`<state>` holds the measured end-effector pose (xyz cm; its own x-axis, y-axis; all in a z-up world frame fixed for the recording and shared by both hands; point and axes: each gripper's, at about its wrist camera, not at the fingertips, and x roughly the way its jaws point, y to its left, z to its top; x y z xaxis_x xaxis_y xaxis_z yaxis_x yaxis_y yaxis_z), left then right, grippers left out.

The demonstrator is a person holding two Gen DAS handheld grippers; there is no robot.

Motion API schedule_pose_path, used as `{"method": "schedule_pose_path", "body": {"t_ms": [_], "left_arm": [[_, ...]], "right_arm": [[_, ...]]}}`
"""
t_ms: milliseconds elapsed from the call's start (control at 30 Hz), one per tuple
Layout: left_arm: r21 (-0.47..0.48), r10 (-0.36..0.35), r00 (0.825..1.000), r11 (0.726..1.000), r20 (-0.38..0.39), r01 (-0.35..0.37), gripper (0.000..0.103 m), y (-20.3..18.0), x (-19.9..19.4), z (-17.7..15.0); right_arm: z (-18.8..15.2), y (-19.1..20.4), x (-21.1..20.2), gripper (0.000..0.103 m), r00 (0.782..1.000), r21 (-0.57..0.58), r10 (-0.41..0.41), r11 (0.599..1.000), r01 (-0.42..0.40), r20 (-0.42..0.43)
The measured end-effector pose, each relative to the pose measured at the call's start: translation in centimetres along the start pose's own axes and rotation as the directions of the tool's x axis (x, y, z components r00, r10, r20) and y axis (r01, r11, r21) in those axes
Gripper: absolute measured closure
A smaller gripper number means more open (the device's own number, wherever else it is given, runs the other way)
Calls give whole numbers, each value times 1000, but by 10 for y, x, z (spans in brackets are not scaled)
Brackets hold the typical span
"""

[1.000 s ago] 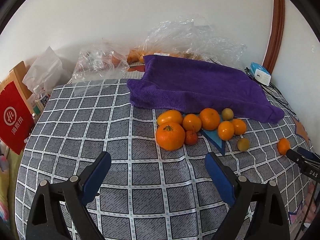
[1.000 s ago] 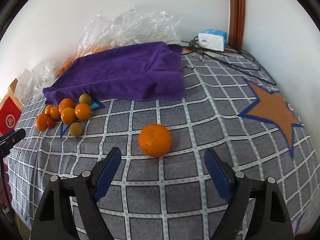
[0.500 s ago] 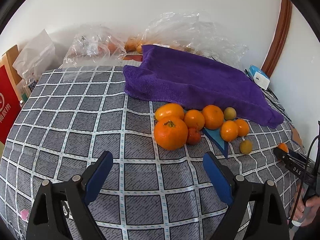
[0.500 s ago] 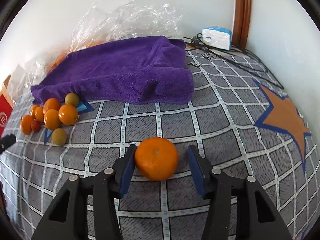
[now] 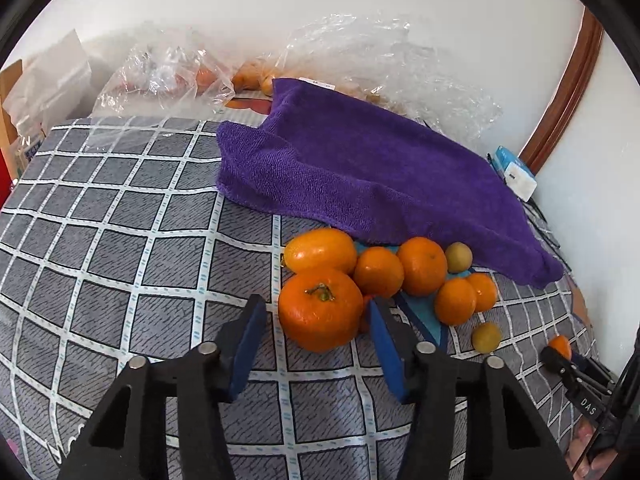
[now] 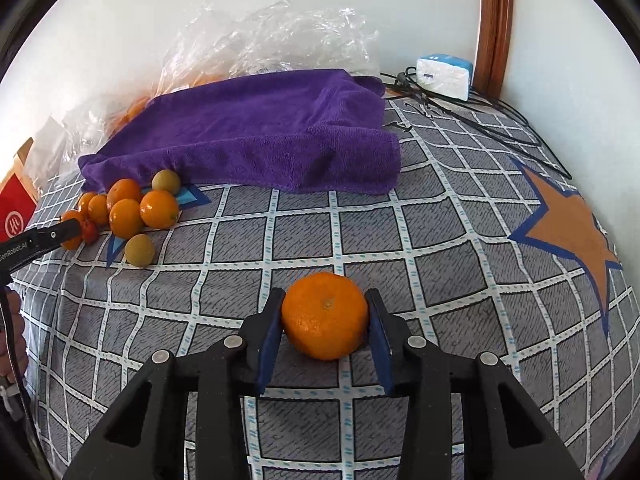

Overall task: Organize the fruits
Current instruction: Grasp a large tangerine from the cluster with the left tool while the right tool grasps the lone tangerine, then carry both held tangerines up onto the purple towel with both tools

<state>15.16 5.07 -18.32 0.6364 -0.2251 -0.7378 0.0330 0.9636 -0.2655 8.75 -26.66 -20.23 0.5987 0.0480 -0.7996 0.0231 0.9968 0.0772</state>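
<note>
A cluster of orange and small yellow-green fruits (image 5: 400,276) lies on the grey checked cloth by a purple towel (image 5: 368,172). My left gripper (image 5: 318,316) is partly closed around the largest stemmed orange (image 5: 320,308); a gap shows on the left side. My right gripper (image 6: 325,316) is shut on a single orange (image 6: 325,316) resting on the cloth, both pads touching it. The cluster also shows at the left of the right wrist view (image 6: 128,208), with the left gripper's fingertip (image 6: 52,236) at it.
Clear plastic bags (image 5: 376,52) with more fruit lie behind the towel. A white-and-blue box (image 6: 443,74) and black cables (image 6: 480,116) sit at the back right. A red carton (image 6: 14,208) stands at the far left. An orange star (image 6: 568,224) marks the cloth.
My left gripper moved forward and narrowed around the large stemmed orange. My right gripper closed from astride the single orange to gripping it.
</note>
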Motion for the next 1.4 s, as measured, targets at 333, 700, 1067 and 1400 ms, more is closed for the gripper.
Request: {"method": "schedule_pose_path", "body": {"t_ms": [333, 700, 1067, 1400], "left_arm": [[-20, 42, 999, 999, -23, -42, 63, 25, -17, -2], [-15, 69, 997, 997, 15, -69, 60, 21, -9, -8], [-27, 69, 997, 997, 32, -68, 63, 18, -22, -5], [-16, 47, 997, 999, 60, -46, 63, -3, -52, 7]], "right_arm": [[10, 21, 8, 63, 998, -24, 60, 998, -59, 2], [5, 29, 9, 63, 999, -49, 51, 998, -50, 14], [8, 22, -2, 63, 997, -21, 77, 997, -77, 22], [24, 21, -32, 63, 996, -19, 53, 998, -52, 70]]}}
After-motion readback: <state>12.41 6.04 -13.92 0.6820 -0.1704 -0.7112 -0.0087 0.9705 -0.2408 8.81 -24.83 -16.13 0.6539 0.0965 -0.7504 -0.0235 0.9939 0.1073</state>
